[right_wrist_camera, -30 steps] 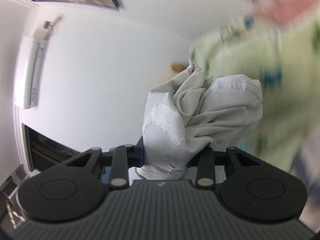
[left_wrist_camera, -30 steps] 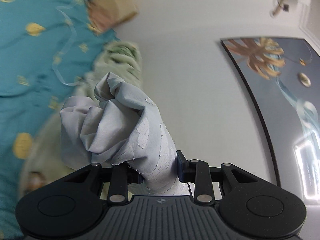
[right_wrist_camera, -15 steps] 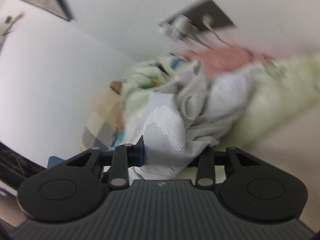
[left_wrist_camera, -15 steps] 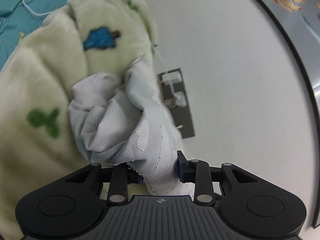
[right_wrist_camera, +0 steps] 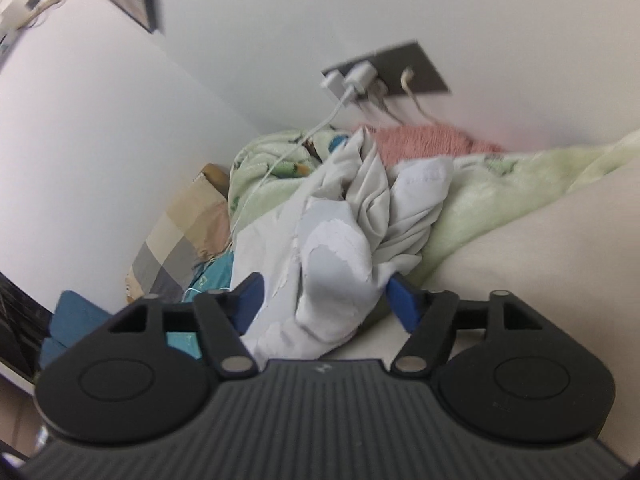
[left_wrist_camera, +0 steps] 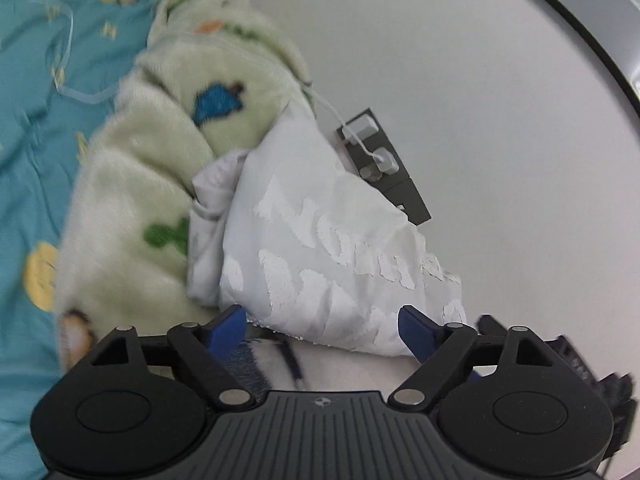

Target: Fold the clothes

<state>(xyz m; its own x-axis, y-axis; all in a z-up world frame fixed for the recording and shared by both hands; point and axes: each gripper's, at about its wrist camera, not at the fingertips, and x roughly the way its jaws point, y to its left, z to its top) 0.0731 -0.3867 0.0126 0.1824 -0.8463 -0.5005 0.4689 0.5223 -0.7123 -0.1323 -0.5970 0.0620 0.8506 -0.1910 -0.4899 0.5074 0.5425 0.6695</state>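
- Shirt (left_wrist_camera: 320,248): a pale grey one with worn white print lies bunched up on the bed, against a fluffy green blanket (left_wrist_camera: 132,208).
- In the left view, the shirt sits right in front of the left gripper (left_wrist_camera: 322,326), leaning on the blanket to its left.
- The left gripper's jaws have just been opening. They now stand wide apart. The lower edge of the shirt lies between the blue pads (left_wrist_camera: 226,326), but the pads do not squeeze it.
- In the right view, the shirt (right_wrist_camera: 340,248) is a crumpled heap just past the right gripper (right_wrist_camera: 326,298), and its near end droops down between the fingers.
- The right gripper's jaws have just been opening too. They are spread wide. The cloth lies between the blue pads (right_wrist_camera: 402,300), maybe brushing them, but it is not pinched.
- The blanket (right_wrist_camera: 480,208) has little blue, green and orange shapes on it. It piles up behind and beside the shirt.
- A pink fuzzy cloth (right_wrist_camera: 424,140) lies behind the shirt, by the wall.
- A teal sheet (left_wrist_camera: 36,100) with yellow spots covers the bed on the left of the left view.
- A dark socket plate (right_wrist_camera: 400,70) is on the white wall above the bed, with white plugs in it. A white cord (right_wrist_camera: 280,164) hangs from one plug down over the blanket.
- A checked pillow (right_wrist_camera: 180,232) leans by the wall at the left of the right view.
- The edge of a framed picture (left_wrist_camera: 580,28) shows at the top right of the left view.
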